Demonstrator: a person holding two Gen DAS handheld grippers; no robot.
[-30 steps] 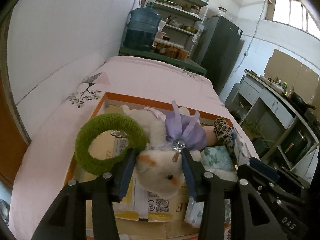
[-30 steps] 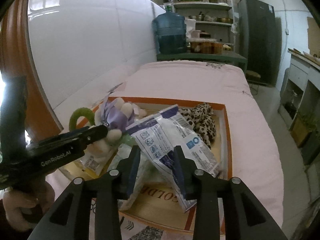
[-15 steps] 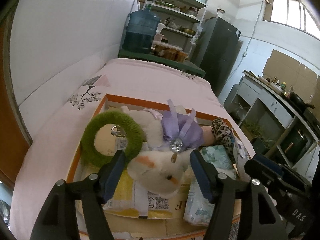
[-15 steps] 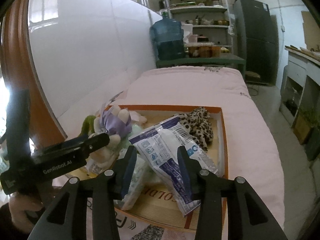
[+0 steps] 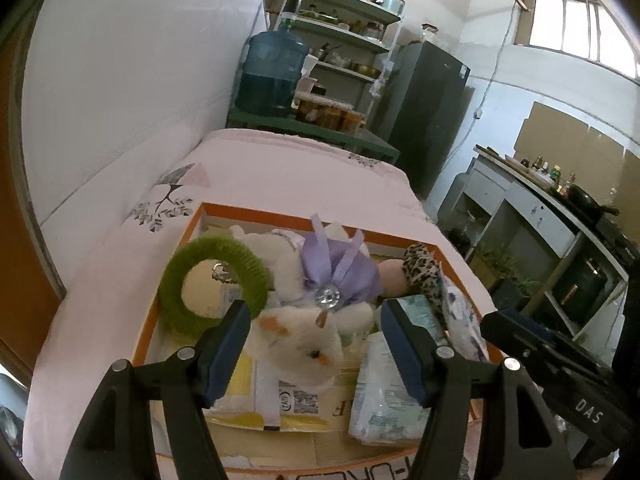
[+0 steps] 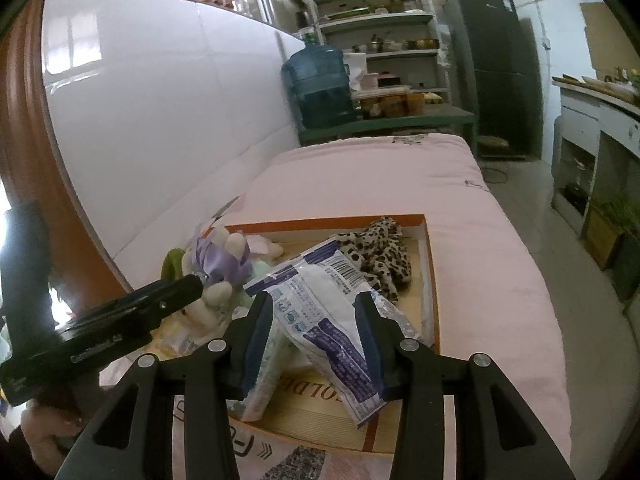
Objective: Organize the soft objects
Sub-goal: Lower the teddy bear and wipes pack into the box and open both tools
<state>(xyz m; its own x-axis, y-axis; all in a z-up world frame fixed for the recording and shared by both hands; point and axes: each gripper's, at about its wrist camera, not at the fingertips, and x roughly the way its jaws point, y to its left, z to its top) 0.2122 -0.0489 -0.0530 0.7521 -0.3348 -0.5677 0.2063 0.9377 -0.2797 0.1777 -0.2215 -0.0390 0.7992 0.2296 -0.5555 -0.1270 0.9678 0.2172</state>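
Observation:
An orange-rimmed cardboard box [image 5: 256,212] lies on the bed and holds the soft things. A white plush toy [image 5: 296,344] with a purple bow rests in it, beside a green knitted ring [image 5: 248,276]. My left gripper [image 5: 314,312] is open wide, its blue pads on either side of the plush head and clear of it. A leopard-print cloth [image 6: 384,252] lies at the back right. My right gripper [image 6: 314,308] is open, and a white-and-blue plastic packet [image 6: 332,332] lies slack between its pads. A pale tissue pack [image 5: 380,396] sits under it.
The box sits near the front of a pink bedcover [image 5: 280,168] against a white wall on the left. Beyond the bed stand a blue water jug [image 5: 272,76], shelves and a dark fridge [image 5: 428,112]. A grey counter [image 5: 540,208] lines the right side.
The left jaws spread wide and let go of the plush head, which stays in the box. The right jaws widened around the packet, which settled lower.

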